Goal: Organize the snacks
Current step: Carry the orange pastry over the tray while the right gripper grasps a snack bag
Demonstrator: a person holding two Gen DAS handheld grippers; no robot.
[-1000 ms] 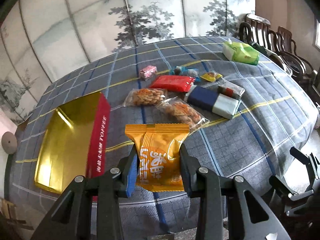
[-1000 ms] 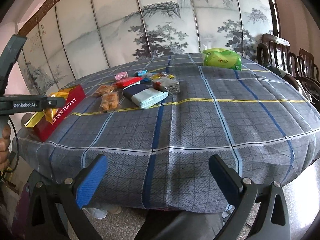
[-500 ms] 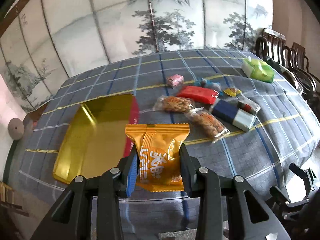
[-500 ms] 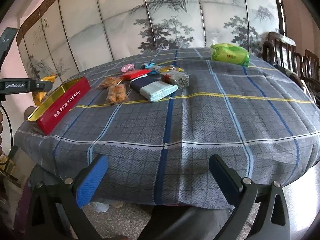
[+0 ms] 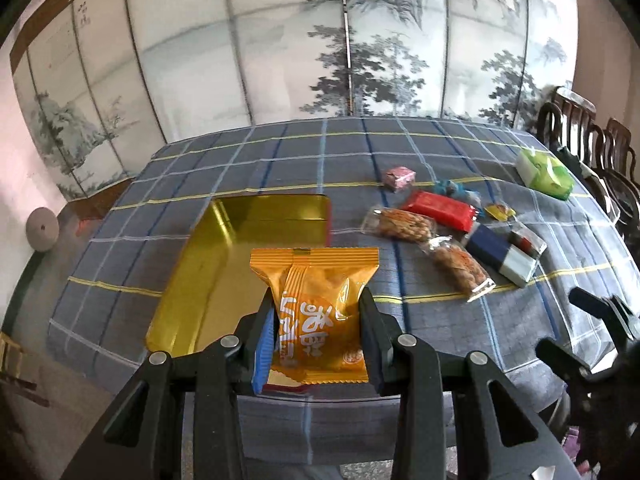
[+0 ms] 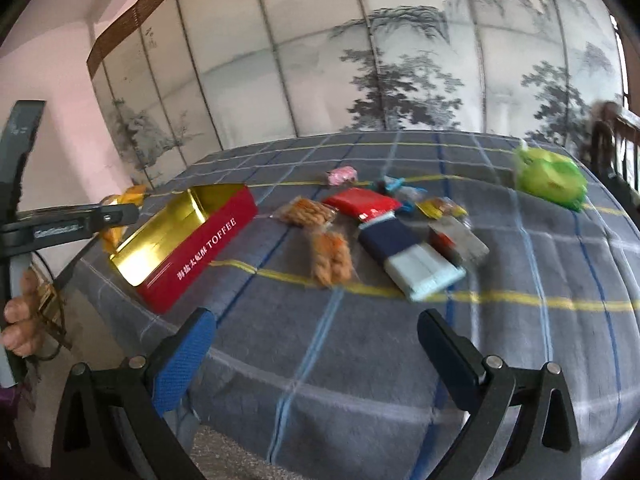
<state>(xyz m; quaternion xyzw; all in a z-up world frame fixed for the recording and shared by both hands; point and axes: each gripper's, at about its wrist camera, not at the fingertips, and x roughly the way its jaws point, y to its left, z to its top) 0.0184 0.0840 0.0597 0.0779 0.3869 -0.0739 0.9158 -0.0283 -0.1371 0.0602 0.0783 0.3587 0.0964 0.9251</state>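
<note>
My left gripper is shut on an orange snack packet and holds it upright above the near end of the open red toffee tin with a gold inside. In the right wrist view the tin sits at the table's left, with the left gripper and orange packet beside its far left end. My right gripper is open and empty above the table's front part. Loose snacks lie mid-table: two nut bags, a red pack, a navy and white box.
A green tissue pack lies at the far right of the checked tablecloth. A pink candy and small wrapped sweets lie behind the red pack. Wooden chairs stand to the right. A painted folding screen stands behind the table.
My left gripper has swung left with the orange packet, from right of the tin to over its near end. My right gripper has moved forward and up, closer over the table.
</note>
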